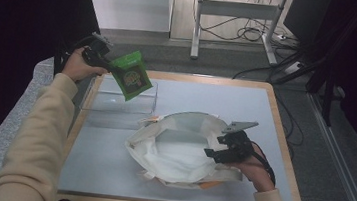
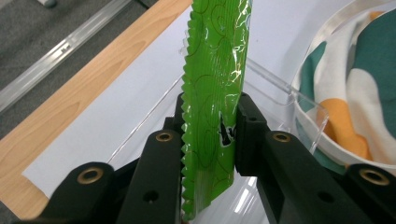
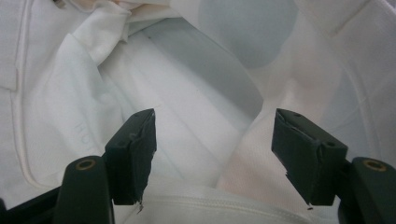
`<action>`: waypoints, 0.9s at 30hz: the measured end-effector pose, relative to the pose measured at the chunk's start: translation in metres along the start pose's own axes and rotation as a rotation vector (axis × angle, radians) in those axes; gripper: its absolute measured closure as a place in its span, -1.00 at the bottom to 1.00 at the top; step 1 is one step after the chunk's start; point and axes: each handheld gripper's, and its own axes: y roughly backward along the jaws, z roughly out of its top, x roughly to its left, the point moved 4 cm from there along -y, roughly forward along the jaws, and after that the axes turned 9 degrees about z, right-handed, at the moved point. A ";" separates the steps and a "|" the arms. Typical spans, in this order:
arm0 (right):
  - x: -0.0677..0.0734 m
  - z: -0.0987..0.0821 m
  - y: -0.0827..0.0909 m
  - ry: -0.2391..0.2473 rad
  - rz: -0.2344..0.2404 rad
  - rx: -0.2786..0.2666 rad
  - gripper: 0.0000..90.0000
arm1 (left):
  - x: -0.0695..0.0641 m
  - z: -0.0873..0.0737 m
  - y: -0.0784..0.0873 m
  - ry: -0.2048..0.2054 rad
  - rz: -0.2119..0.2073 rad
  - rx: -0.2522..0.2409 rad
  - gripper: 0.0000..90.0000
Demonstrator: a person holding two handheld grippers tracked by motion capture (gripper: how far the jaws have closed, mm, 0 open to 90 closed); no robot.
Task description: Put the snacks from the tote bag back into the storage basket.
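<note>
Pouch: green snack pouch point(image 2: 212, 88), light, crinkly, slippery film; left gripper point(image 2: 208, 135) jaws clamped on its flat faces.
Bag: white tote bag point(image 1: 181, 153), soft; right gripper point(image 3: 212, 154) jaws apart inside its mouth.

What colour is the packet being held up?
Bright green packet, with darker swirls; clearest in the left gripper view.

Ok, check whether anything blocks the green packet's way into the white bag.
Nothing visible does. The left gripper holds the green packet above the clear box; the white bag lies open beside it, with the right gripper at its rim.

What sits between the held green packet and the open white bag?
In the high view, the clear plastic bin lies between the green packet and the white bag, under the packet.
</note>
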 end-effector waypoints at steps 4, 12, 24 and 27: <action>0.000 -0.001 -0.001 -0.003 0.001 0.003 -0.32 | 0.002 -0.001 -0.005 -0.007 0.004 0.021 0.67; -0.001 -0.001 -0.002 -0.005 -0.002 0.007 -0.32 | -0.003 -0.003 -0.020 -0.025 -0.002 0.064 0.67; -0.001 -0.002 -0.002 -0.004 -0.002 0.008 -0.32 | -0.005 -0.008 -0.035 -0.028 -0.014 0.097 0.67; -0.001 -0.002 -0.003 -0.004 -0.002 0.011 -0.32 | -0.006 -0.008 -0.037 -0.030 -0.014 0.102 0.66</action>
